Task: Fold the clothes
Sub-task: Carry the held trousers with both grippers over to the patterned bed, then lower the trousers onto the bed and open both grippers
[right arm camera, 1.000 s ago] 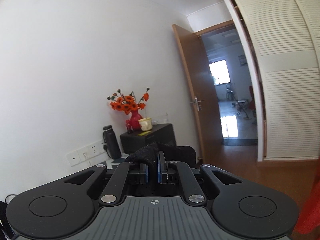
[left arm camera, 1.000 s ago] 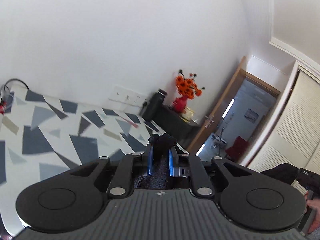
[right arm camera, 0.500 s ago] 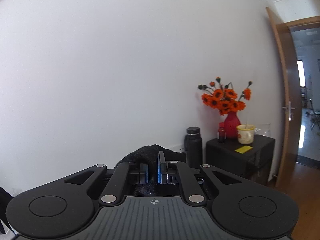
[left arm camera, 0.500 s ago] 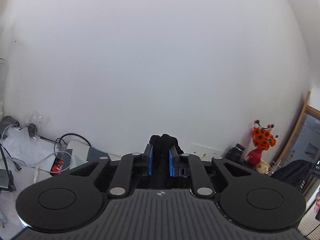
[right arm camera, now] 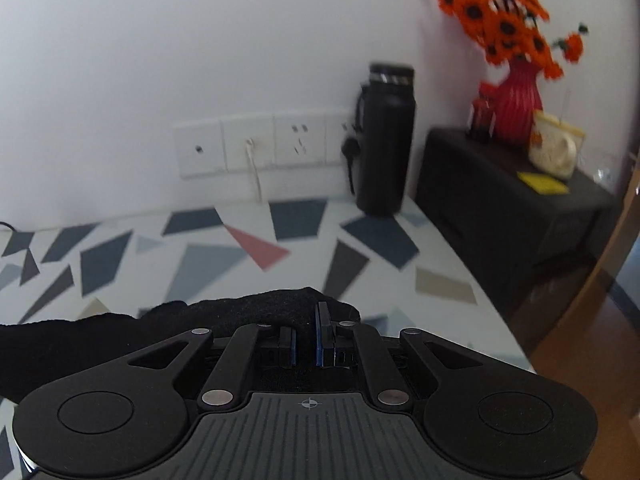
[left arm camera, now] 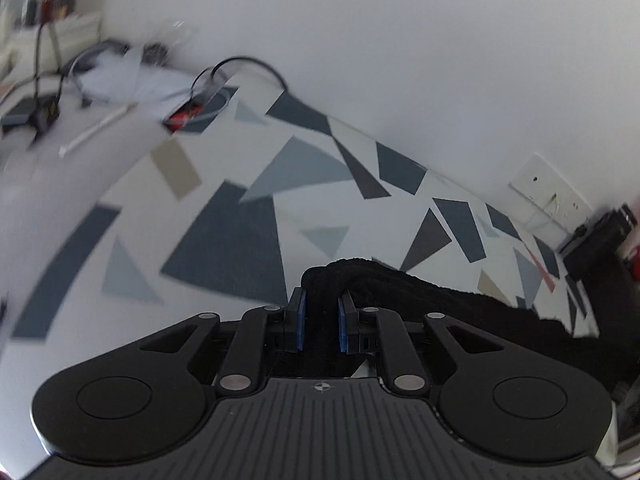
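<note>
Left wrist: geometric-patterned counter (left arm camera: 224, 236) against white wall; left gripper (left arm camera: 320, 316) clamped on black garment (left arm camera: 440, 300), which trails rightward. Right wrist: same counter, black flask (right arm camera: 384, 140) behind; right gripper (right arm camera: 306, 336) pinching the garment's other end, presumably spreading it for folding.

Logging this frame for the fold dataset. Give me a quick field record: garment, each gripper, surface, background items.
garment: black garment, spanning between both grippers over the table
left gripper: shut on black garment
right gripper: shut on black garment
surface: table with geometric patterned cover
background: black bottle, red vase of orange flowers, wall sockets, black cabinet
image quality: motion blur in both views
</note>
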### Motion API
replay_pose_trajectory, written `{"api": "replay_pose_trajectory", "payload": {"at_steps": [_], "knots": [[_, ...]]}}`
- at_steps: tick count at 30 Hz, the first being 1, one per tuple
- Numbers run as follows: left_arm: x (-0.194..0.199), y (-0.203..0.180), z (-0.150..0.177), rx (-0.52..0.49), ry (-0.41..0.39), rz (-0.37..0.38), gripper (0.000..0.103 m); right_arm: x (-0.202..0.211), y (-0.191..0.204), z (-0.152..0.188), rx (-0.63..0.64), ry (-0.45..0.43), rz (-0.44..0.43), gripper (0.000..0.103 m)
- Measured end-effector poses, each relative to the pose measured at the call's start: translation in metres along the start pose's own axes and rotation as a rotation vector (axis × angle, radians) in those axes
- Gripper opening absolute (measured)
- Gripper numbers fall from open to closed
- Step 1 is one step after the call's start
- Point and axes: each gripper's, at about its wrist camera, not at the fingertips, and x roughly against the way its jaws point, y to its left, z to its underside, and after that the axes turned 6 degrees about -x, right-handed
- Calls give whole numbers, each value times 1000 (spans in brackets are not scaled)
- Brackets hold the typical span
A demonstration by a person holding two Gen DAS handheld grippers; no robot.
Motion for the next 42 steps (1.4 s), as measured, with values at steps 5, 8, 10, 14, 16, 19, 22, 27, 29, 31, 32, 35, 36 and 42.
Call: {"api": "replay_pose_trajectory", "payload": {"at_steps": [5, 8, 10, 14, 16, 19, 22, 27, 29, 31, 32, 35, 36, 42], "knots": [[40, -16, 19, -6, -3, -59, 16, 12, -52, 21, -189, 46, -75, 7], [30, -30, 17, -87, 15, -131, 16, -5, -65, 20, -150, 62, -95, 7], [15, -37, 18, -132, 9, -149, 16, -22, -67, 19, -154, 74, -104, 7], [-16, -54, 23, -303, 26, -246, 19, -51, -65, 20, -141, 99, -76, 24], [-19, -54, 21, -293, 37, -274, 28, -56, -64, 23, -119, 111, -42, 40], [-4, -51, 19, -300, -10, -292, 61, -48, -66, 26, -100, 119, -4, 55], [9, -47, 16, -330, -31, -302, 68, -32, -76, 28, -107, 118, 35, 60], [19, -33, 18, -336, -8, -271, 68, -1, -86, 32, -104, 92, 112, 61], [20, -26, 23, -333, 19, -234, 68, 7, -88, 35, -113, 88, 128, 67], [17, -22, 31, -328, 62, -191, 69, 4, -91, 40, -144, 127, 135, 76], [16, -20, 36, -328, 85, -174, 69, 0, -91, 43, -142, 158, 140, 79], [13, -19, 51, -353, 150, -127, 71, -16, -83, 56, -61, 225, 224, 79], [11, -20, 57, -373, 171, -120, 74, -18, -79, 59, -48, 236, 246, 79], [4, -10, 80, -442, 216, -147, 74, -5, -48, 73, -11, 239, 282, 82]]}}
